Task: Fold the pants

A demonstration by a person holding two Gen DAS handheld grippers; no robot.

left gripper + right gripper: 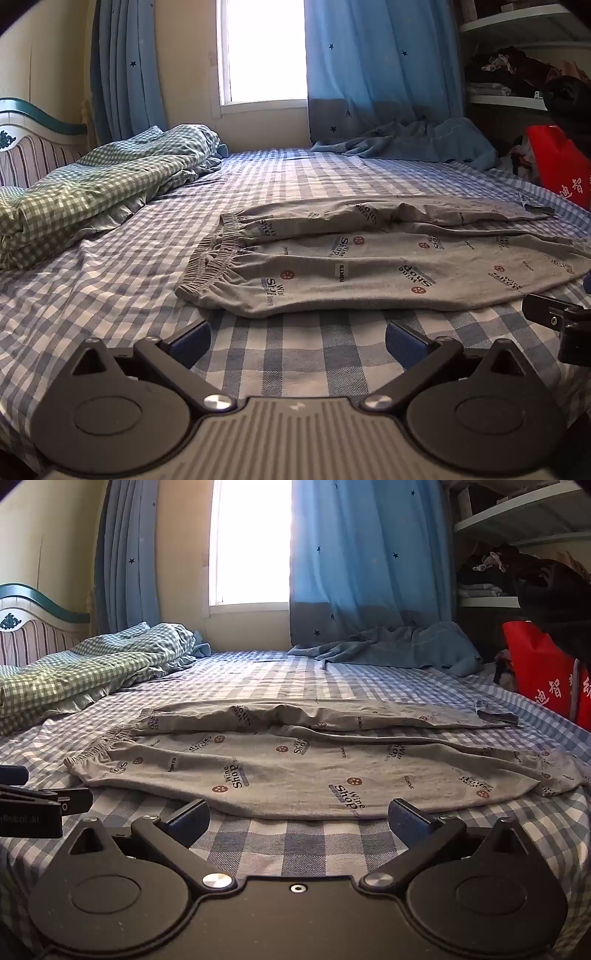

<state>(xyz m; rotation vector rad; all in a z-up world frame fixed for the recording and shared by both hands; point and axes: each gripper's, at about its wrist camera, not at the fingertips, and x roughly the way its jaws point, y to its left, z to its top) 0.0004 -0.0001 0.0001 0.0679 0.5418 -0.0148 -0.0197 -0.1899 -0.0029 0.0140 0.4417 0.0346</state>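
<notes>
Pants (388, 266): grey, printed with "Wine Shop" lettering and red dots; spread flat on the checked bedsheet (110, 295), waistband toward the headboard side, legs running the other way, the two legs side by side with a crease between.
Pants in right view (295, 768): same layout, near edge just beyond the fingertips.
Left gripper (297, 341): fingers spread wide, holding nothing; hovering over bare sheet just short of the near edge of the pants, by the waistband end.
Right gripper (299, 819): fingers spread wide, holding nothing; hovering just short of the near edge of the pants, around mid-leg.
Left gripper seen from the right view (44, 805): beside the waistband corner of the pants, not touching the cloth as far as can be told.
Duvet (92, 188): green checked, bunched up beyond the waistband end of the pants, well apart from them.
Blue cloth (413, 142): crumpled at the far side of the bed from the pants, below the curtain (380, 66).
Red bag (561, 173): past the leg ends of the pants, off the bed edge.
</notes>
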